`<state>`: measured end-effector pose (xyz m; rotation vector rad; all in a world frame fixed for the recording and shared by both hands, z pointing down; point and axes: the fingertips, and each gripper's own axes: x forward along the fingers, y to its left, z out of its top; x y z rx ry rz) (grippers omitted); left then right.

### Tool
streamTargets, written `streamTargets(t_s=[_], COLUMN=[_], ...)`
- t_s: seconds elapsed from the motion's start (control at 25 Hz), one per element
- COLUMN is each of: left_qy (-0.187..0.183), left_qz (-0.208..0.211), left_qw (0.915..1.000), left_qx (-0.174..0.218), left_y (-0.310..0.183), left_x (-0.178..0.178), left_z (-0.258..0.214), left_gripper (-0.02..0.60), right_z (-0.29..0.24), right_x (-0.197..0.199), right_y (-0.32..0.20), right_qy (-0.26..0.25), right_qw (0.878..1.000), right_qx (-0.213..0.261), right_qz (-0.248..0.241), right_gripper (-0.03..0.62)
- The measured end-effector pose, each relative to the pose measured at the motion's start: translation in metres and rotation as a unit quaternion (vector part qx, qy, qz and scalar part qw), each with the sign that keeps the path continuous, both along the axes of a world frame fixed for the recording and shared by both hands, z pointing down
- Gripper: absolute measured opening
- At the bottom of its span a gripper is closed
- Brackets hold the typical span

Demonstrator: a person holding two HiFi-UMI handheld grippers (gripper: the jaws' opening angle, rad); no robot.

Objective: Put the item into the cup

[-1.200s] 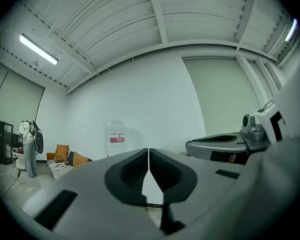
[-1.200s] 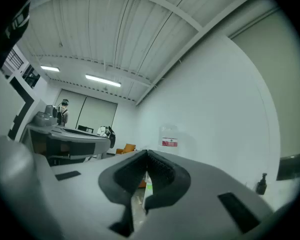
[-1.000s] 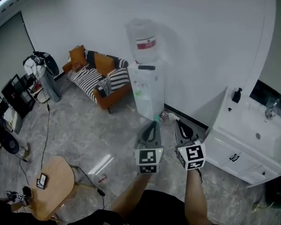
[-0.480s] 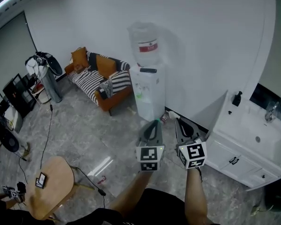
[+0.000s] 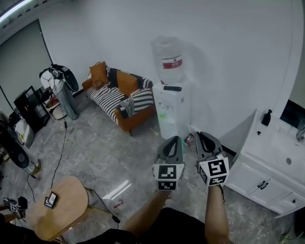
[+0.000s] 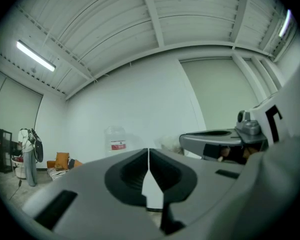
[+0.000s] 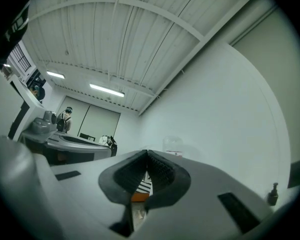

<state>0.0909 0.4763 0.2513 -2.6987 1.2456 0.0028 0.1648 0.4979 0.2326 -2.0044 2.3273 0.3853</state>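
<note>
No cup and no item for it shows in any view. Both grippers are held side by side in the air, pointing toward a water dispenser [image 5: 171, 105]. My left gripper [image 5: 172, 142] is shut, its tips meeting with nothing between them [image 6: 148, 151]. Just to its right, my right gripper [image 5: 206, 139] is also shut and holds nothing [image 7: 147, 154]. Each gripper view catches the other gripper at its side: the right gripper [image 6: 225, 139] and the left gripper [image 7: 70, 144].
A striped and orange sofa [image 5: 122, 93] stands against the wall left of the dispenser. At the lower left is a round wooden table [image 5: 61, 212] with a phone [image 5: 51, 199] on it. A white sink cabinet [image 5: 279, 172] is at the right, a fan [image 5: 10, 146] at the far left.
The head view has swung, so the dispenser and sofa now sit lower and further right in the picture. Both grippers stay shut, side by side, in about the same place.
</note>
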Motion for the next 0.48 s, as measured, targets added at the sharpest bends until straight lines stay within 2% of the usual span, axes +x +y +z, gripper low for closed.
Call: streamTargets(t_s=[0.24,0.4,0.48], left_qy=[0.01,-0.018,-0.011], left_qz=[-0.014,-0.018,-0.021], left_qw=[0.9998,0.9992,0.9994], left_qx=[0.011,0.031,0.024], left_y=[-0.048,-0.084,-0.112], left_x=[-0.011,-0.016,-0.019], left_z=[-0.007,-0.002,0.005], left_gripper=[0.014,0.014,0.014], right_z=[-0.014,0.0,0.001], right_x=[-0.008,-0.012,-0.013], right_y=[-0.049,-0.094,-0.117], right_qy=[0.006,-0.018,-0.011], right_qw=[1.0,1.0,1.0], right_qx=[0.014,-0.007,-0.007], right_qz=[-0.016,-0.009,-0.009], right_gripper=[0.012,0.011,0.012])
